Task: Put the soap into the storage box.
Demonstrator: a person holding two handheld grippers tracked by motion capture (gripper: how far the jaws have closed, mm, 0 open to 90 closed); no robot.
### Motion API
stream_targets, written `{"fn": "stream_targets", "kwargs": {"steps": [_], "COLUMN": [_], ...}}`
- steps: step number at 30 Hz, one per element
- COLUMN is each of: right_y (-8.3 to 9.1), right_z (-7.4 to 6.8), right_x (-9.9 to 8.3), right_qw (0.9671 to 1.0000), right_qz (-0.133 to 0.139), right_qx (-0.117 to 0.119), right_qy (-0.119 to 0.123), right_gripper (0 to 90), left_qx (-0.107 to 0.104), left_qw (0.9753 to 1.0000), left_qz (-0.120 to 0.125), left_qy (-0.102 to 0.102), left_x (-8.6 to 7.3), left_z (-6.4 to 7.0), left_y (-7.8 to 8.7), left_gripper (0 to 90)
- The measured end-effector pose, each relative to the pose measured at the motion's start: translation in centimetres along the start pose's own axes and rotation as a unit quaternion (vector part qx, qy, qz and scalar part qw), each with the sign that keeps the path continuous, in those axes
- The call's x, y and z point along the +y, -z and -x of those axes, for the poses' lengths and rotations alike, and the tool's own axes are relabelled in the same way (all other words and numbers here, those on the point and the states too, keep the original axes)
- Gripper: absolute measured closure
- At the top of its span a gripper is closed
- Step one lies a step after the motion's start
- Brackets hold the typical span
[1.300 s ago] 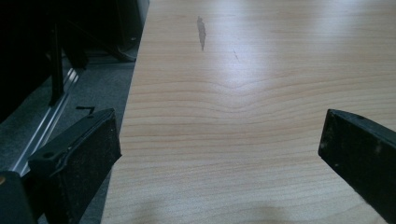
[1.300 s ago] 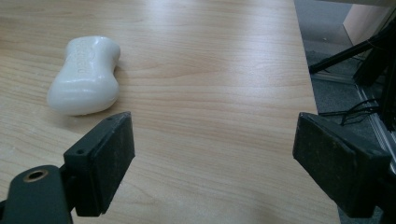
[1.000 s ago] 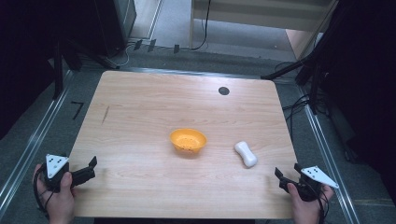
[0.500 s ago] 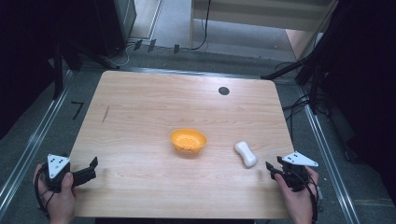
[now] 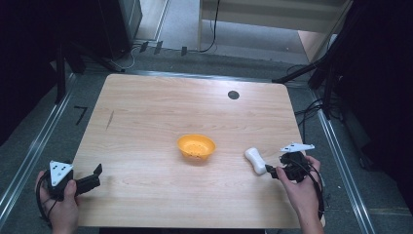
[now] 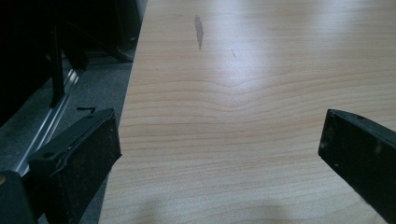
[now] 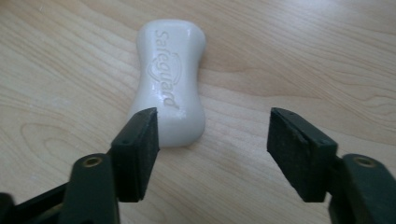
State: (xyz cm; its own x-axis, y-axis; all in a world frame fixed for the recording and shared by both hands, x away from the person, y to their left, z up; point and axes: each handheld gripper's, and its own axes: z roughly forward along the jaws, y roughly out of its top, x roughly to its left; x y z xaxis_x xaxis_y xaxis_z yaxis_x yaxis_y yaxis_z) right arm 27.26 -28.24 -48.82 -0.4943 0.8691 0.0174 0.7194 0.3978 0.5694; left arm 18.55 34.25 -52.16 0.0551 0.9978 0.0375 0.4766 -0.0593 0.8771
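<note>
A white bar of soap (image 5: 255, 160) lies flat on the wooden table (image 5: 160, 112), right of an orange bowl (image 5: 196, 146). My right gripper (image 5: 271, 171) is open just at the soap's near end. In the right gripper view the soap (image 7: 171, 79), stamped with a brand name, lies ahead of the gripper (image 7: 212, 126), its near end beside the left jaw and not between the two. My left gripper (image 5: 95, 176) is open at the table's front left corner. Its own view has the gripper (image 6: 219, 140) over bare wood, with nothing between the jaws.
A small black round mark (image 5: 233, 94) sits near the table's far edge. A dark streak (image 6: 199, 31) marks the wood on the left side. Metal rails (image 5: 34, 146) and cables run along the floor around the table.
My right gripper has moved left and forward from the table's front right corner up to the soap's near end. The left gripper has stayed put.
</note>
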Motion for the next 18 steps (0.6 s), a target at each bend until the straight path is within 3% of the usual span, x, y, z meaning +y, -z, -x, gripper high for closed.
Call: {"fn": "stream_targets", "kwargs": {"steps": [1,3,4,5,6,8,12,18], "right_y": [0.0,-0.3,-0.3,-0.5,-0.5,-0.6,-0.8,-1.7], "right_z": [0.0,-0.3,-0.3,-0.4,-0.4,-0.5,-0.7,-1.5], "right_x": [0.0,0.9,0.9,1.4,1.6,2.1,2.7,4.3], "right_qw": [1.0,0.9993,0.9993,0.9979,0.9978,0.998,0.9981,0.9953], "right_qz": [0.0,-0.036,-0.036,-0.053,-0.053,-0.053,-0.057,-0.095], "right_qx": [0.0,0.006,0.006,0.036,0.041,0.033,0.023,0.009], "right_qy": [0.0,0.012,0.012,0.005,0.002,-0.002,0.0,-0.016], "right_gripper": [31.6,26.8,26.8,31.2,31.2,26.2,29.1,24.2], "left_qx": [0.0,0.0,0.0,0.0,0.0,0.0,-0.001,-0.002], "left_qw": [1.0,1.0,1.0,1.0,1.0,1.0,1.0,1.0], "left_qz": [0.0,0.0,0.001,0.0,-0.001,0.0,-0.001,-0.001], "left_qy": [0.0,0.0,0.001,0.0,0.001,0.002,0.002,0.003], "left_x": [0.0,0.0,0.0,0.0,0.0,0.0,0.0,0.0], "left_z": [0.0,0.0,0.0,0.0,0.0,0.0,0.0,0.0], "left_y": [0.0,0.0,0.0,0.0,0.0,0.0,0.0,0.0], "left_gripper": [0.0,0.0,0.0,0.0,0.0,0.0,0.0,0.0]}}
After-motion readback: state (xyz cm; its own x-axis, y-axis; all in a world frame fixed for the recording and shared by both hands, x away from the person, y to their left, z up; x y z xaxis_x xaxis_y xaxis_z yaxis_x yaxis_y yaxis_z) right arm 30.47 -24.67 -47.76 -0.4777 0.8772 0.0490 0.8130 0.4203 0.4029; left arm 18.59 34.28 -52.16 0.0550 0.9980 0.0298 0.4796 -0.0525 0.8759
